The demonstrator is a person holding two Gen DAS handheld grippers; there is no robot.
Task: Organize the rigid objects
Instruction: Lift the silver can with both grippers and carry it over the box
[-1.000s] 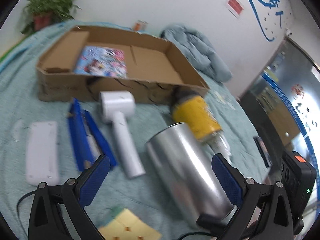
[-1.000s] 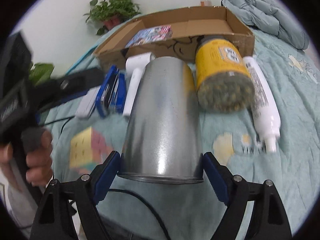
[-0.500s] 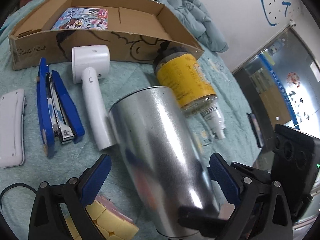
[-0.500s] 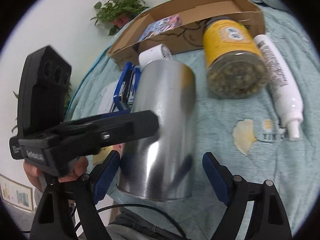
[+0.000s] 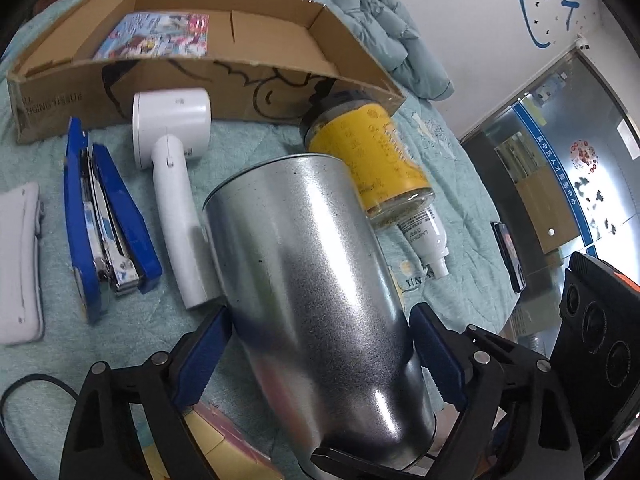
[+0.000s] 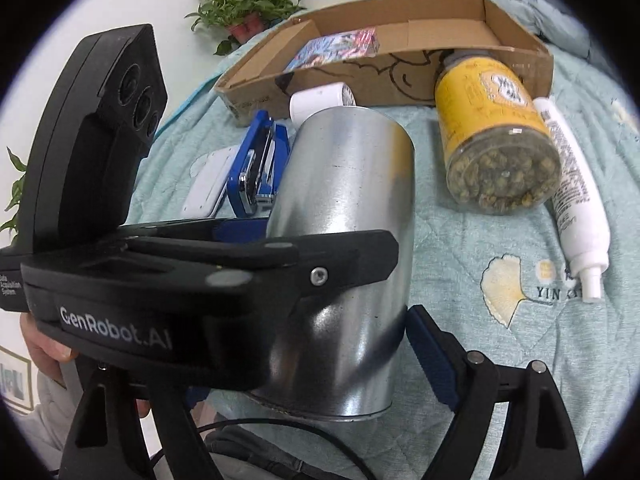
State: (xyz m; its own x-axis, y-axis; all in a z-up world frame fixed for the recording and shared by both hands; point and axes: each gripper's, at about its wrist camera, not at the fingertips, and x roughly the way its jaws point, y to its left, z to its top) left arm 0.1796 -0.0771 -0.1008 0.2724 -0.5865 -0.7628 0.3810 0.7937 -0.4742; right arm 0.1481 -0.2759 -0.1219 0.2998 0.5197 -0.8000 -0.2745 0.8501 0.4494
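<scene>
Both my grippers are on the metal canister (image 5: 320, 280) right now. It lies on its side on the teal quilt (image 6: 460, 280), far end aimed at 12 o'clock toward the cardboard box (image 5: 248, 80).

My left gripper (image 5: 320, 320) has just been closing with the canister between the jaws. They're wide and the pads sit right at its sides, but I can't tell if they bite yet. On my right gripper (image 6: 316, 340), the one pad (image 6: 430, 356) I can see sits against the wall near the base. The other is hidden behind my left gripper, but I read it as holding.

Handling guess: thin sheet metal, stiff, probably light, and slick as anything, so it could roll or squirt out. I'd squeeze across the middle of the barrel, not the rim.

The box holds only a colourful booklet (image 5: 156, 38). At 1 o'clock a yellow-label jar (image 5: 368, 152) packed with dried buds lies against the box front. I can't see what's in the canister.
</scene>
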